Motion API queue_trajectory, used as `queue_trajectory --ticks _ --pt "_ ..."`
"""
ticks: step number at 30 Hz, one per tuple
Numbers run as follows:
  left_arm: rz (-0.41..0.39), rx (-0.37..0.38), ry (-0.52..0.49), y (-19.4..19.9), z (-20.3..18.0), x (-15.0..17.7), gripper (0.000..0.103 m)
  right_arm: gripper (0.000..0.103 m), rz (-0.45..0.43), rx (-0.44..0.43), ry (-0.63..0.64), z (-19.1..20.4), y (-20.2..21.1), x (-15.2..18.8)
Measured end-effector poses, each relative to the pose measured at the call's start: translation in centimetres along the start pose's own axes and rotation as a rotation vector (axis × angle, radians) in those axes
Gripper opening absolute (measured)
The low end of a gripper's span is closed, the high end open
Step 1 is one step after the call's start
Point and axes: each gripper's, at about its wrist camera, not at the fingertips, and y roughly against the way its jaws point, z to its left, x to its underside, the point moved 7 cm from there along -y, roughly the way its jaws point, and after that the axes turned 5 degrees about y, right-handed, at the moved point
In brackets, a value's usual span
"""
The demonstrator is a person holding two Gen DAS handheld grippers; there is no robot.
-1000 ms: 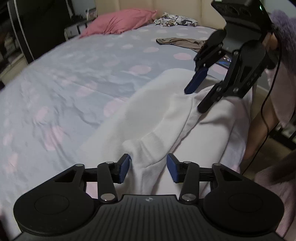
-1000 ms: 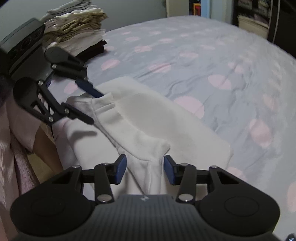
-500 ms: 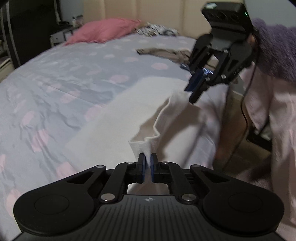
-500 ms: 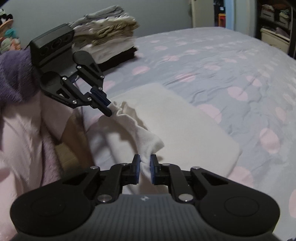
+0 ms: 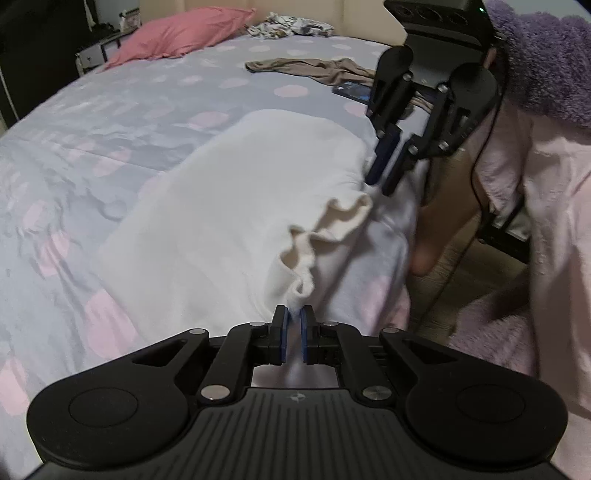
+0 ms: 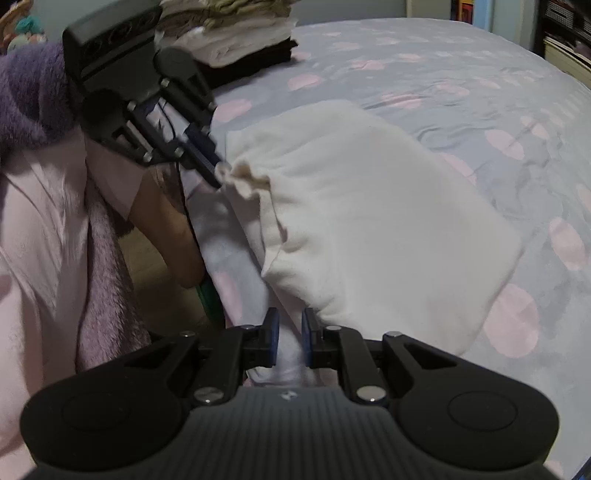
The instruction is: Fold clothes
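1. At the near edge of the bed [image 5: 92, 122], we hold a white garment [image 5: 240, 206] by its near hem with both tongs; most of it lies flat on the dotted cover, while the gripped edge bunches into ruffles between our two holds.
2. Our left gripper [image 5: 292, 332] has its blue pads drawn narrow, with a fold of the white cloth pinched between them.
3. Our right gripper [image 6: 289, 339] is likewise narrow, and white fabric runs between its pads. In the left wrist view it hangs just above the far corner of the same hem, its fingers close together.
4. As for what looks done: the garment already reads as a compact, roughly rectangular shape, so we judge that at least one fold has been made. A stack of folded clothes [image 6: 236, 33] sits farther along the bed.
5. As for what is left: we judge that this piece needs its hem carried over and laid smooth. A brownish garment [image 5: 314, 70] lies loose beyond it, and a patterned heap [image 5: 291, 28] sits beside the pink pillow [image 5: 181, 35]; both look unfolded.
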Motion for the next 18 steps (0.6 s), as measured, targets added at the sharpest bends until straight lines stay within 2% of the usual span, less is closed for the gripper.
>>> queue_trajectory --ticks 2,3,4,7,9,12,18 --pt "-0.003 0.028 0.010 0.6 -0.3 -0.1 0.006 0.020 -0.032 0.012 -0.017 -0.1 0.9 -0.4" --pt "-0.010 0.038 0.013 1.0 -0.4 -0.2 0.010 0.034 -0.052 0.025 -0.025 -0.2 1.4 -0.7" --pt "-0.025 0.048 0.020 1.4 -0.3 -0.5 0.012 0.040 -0.075 0.046 -0.039 -0.4 2.0 -1.0" --pt "-0.102 0.076 0.087 2.7 0.6 -2.1 0.015 0.040 -0.145 0.113 -0.096 -1.2 3.1 -2.1" --pt "-0.162 0.071 0.175 3.0 2.1 -3.5 0.015 0.040 -0.204 0.177 -0.146 -2.3 3.4 -3.1" --pt "-0.223 -0.009 0.282 2.5 4.1 -5.5 0.015 0.040 -0.271 0.290 -0.259 -4.8 3.3 -4.2" --pt "-0.288 -0.224 0.466 0.3 6.8 -7.4 0.015 0.042 -0.301 0.441 -0.402 -7.8 2.0 -6.3"
